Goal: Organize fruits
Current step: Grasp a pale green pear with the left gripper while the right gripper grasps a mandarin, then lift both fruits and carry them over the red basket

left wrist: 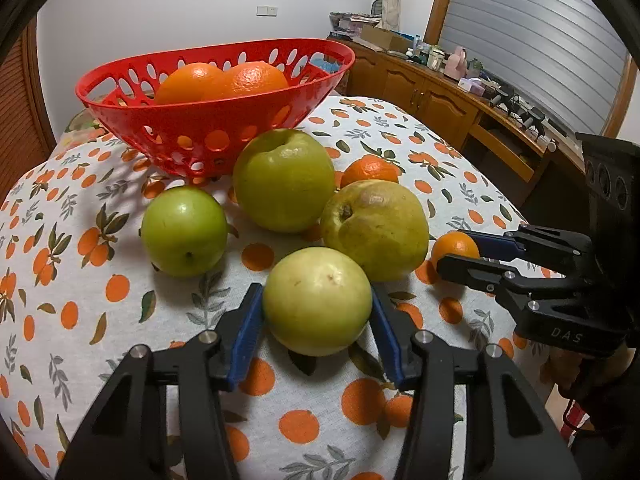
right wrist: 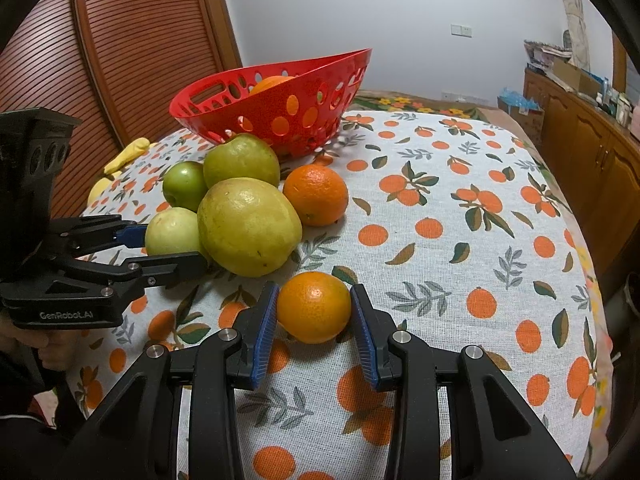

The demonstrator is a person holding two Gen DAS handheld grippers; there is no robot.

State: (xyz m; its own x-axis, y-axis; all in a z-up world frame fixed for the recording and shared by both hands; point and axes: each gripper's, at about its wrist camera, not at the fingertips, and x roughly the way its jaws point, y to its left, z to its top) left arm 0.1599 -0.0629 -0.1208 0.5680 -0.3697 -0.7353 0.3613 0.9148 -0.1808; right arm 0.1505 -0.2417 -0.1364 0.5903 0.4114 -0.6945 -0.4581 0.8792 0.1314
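**Fruits gripped on both sides, basket waiting at twelve o'clock**

Fruits lie loose on the counter (left wrist: 72, 240), which wears an orange-print cloth. Going left to right in the left wrist view: a small green apple (left wrist: 184, 231) at ten o'clock, a big green pear (left wrist: 284, 180) at twelve, a pale apple (left wrist: 317, 300) at centre, a russeted yellow pear (left wrist: 376, 230) at one o'clock, a mandarin (left wrist: 370, 171) behind it, and a small mandarin (left wrist: 454, 247) at three. The red basket (left wrist: 216, 136) beyond already holds two oranges (left wrist: 224, 82).

The left gripper (left wrist: 317, 320) has its fingers against both flanks of the pale apple, pressing on it by the look of it. The right gripper (right wrist: 314, 312) is clamped on the small mandarin.

Handling, as a judgement: apples and pears are firm, smooth-skinned, fairly heavy and apt to roll or slip, so grip at the widest girth. Mandarins are light with soft peel; squeeze gently across the middle.

Count: two apples, two pears, two mandarins, two oranges, one basket.
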